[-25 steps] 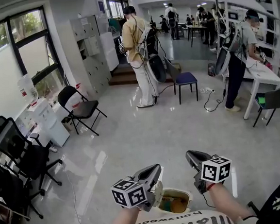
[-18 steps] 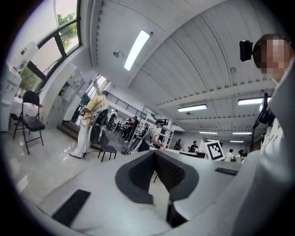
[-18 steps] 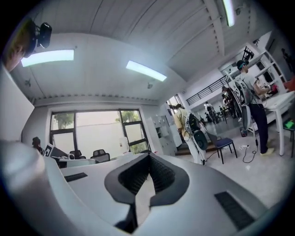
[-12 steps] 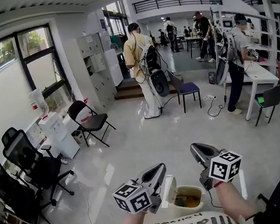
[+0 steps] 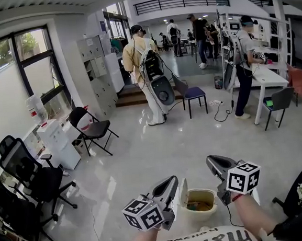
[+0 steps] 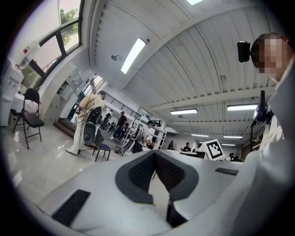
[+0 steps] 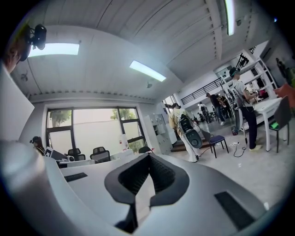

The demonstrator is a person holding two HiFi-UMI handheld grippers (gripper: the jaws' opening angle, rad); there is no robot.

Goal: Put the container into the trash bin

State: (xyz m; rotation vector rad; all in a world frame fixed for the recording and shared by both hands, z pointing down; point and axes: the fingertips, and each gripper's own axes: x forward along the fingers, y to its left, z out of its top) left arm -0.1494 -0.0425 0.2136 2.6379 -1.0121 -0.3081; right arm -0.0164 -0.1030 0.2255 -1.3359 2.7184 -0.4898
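A white takeaway container [image 5: 200,201] with its lid standing up and brownish leftovers inside sits low in the head view, between my two forearms. What holds it there I cannot tell. My left gripper [image 5: 170,180] points up and forward just left of the lid, jaws together. My right gripper [image 5: 211,162] rises just right of the container, also shut. In the left gripper view, the left gripper [image 6: 154,154] shows closed pads against the ceiling. In the right gripper view, the right gripper [image 7: 148,156] looks the same. Neither gripper view shows the container. No trash bin shows in any view.
Glossy floor lies ahead. A black folding chair [image 5: 91,129], a water dispenser [image 5: 53,139] and office chairs [image 5: 29,175] line the left wall. A person with a backpack [image 5: 144,76] stands by a blue-seated chair [image 5: 190,94]. Another person [image 5: 243,67] leans at a white table [image 5: 271,78].
The room has slid across the head view as I move. Both grippers and the container keep their places relative to each other; the container sits slightly further right.
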